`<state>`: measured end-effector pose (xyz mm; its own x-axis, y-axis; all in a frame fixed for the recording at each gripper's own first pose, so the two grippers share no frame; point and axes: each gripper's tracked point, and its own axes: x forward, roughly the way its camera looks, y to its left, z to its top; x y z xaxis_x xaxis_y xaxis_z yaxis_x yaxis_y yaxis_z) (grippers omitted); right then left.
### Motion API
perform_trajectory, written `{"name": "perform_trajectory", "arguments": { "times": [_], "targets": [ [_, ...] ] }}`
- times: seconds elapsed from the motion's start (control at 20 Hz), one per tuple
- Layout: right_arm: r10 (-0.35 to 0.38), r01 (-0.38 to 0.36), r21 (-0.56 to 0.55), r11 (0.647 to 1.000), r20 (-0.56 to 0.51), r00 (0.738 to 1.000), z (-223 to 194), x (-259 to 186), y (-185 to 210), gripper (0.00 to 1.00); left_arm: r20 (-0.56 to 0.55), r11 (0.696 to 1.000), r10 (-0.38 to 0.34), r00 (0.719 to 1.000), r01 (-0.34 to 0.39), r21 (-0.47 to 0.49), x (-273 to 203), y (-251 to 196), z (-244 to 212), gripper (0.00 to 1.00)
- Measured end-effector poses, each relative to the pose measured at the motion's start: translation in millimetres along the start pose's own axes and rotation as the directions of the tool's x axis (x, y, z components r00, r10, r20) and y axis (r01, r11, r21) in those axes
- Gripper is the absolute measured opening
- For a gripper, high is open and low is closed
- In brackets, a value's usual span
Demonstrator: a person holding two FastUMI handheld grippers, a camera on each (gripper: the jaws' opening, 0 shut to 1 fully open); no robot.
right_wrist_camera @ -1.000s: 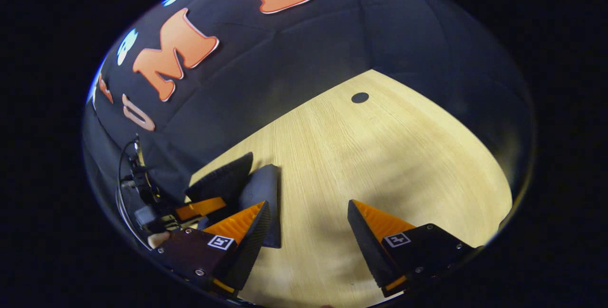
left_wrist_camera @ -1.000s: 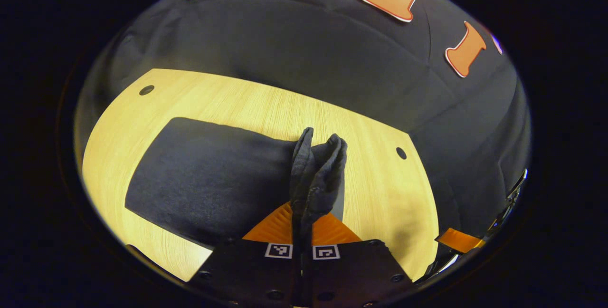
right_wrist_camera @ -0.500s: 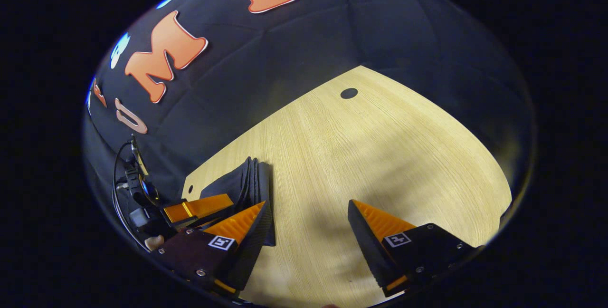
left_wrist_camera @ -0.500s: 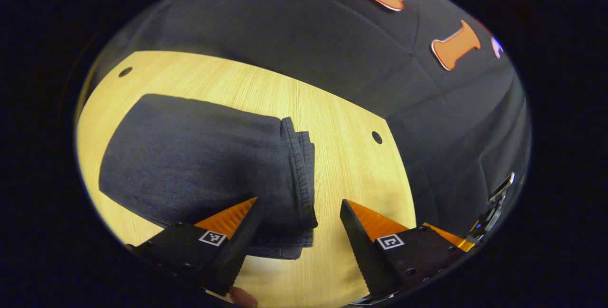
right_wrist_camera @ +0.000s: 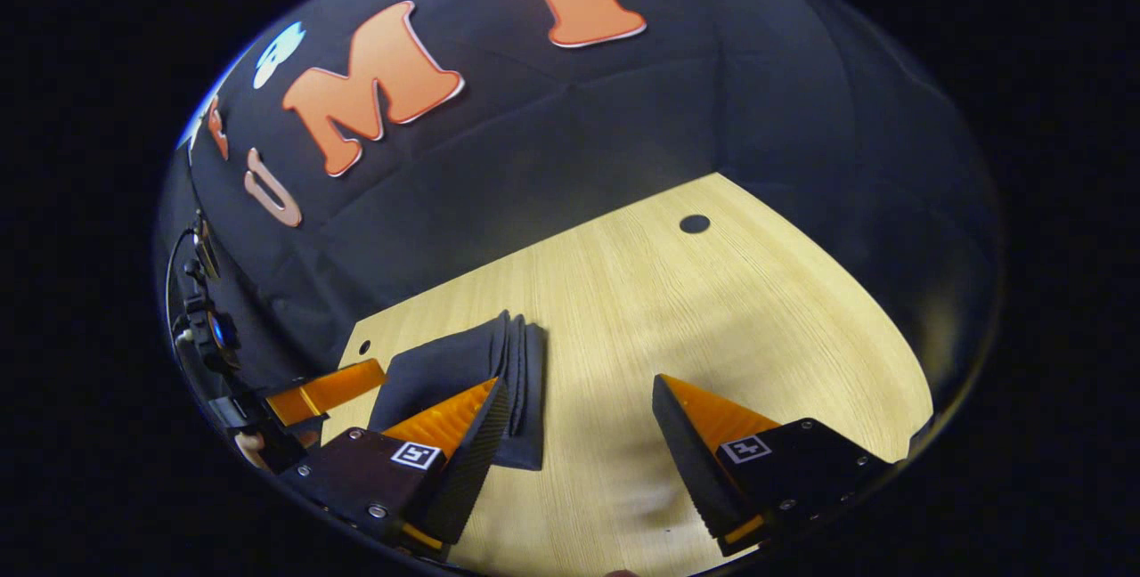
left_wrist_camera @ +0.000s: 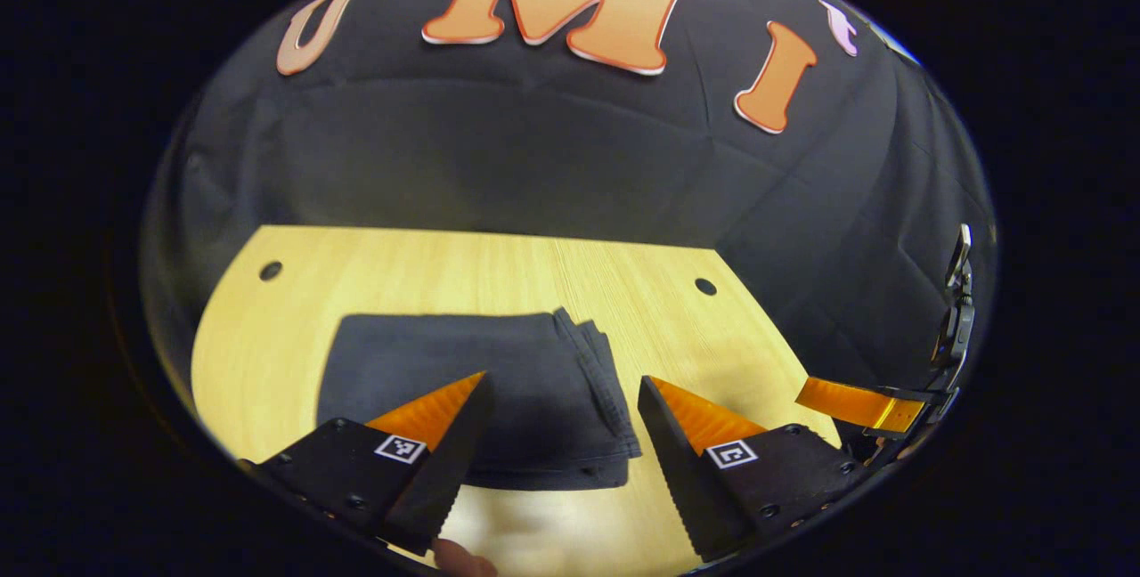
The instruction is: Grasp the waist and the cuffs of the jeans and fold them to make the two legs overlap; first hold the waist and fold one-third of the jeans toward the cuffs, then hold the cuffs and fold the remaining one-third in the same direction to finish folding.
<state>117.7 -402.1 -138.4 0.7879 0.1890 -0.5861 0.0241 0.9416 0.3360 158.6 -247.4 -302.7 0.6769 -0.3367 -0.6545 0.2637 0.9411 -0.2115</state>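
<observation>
Left gripper (left_wrist_camera: pixel 552 434) of mine hangs wide open above the worktop (left_wrist_camera: pixel 267 354), its fingers well apart and nothing between them that they press on; beyond the gap lie the jeans (left_wrist_camera: pixel 463 381), folded into a compact dark rectangle, flat on the wood, with stacked edges showing along the bundle's right side; farther right in the left gripper view I can see my other gripper at the margin. My right gripper (right_wrist_camera: pixel 579 439) is likewise spread wide and carries nothing; in the right gripper view the folded jeans (right_wrist_camera: pixel 454 363) sit just beyond its left finger, layers stacked like pages at the near edge, with bare worktop (right_wrist_camera: pixel 712 310) stretching away to the right.

By my judgement the folding is as good as done; the legs seem to overlap, and the bundle is short and thick enough that both thirds look turned in; I cannot tell which end is waist and which cuffs. Little seems left beyond perhaps squaring the slightly staggered edges and drawing both grippers away; neither touches the cloth, as far as I can see.
</observation>
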Motion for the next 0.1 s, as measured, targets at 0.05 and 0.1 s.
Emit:
{"name": "perform_trajectory", "arguments": {
  "times": [0.05,0.1],
  "targets": [
    [0.000,0.001,-0.028,1.000,0.014,1.000,3.0,-3.8,9.8,0.99,0.029,1.000,0.004,1.000,-0.004,-0.010,-13.7,8.8,12.2,0.98],
    [0.001,0.001,-0.055,0.998,0.027,1.000,6.9,-7.1,20.8,0.99,0.055,1.000,0.008,0.998,-0.007,-0.021,-29.5,19.6,20.4,0.98]
  ]
}}
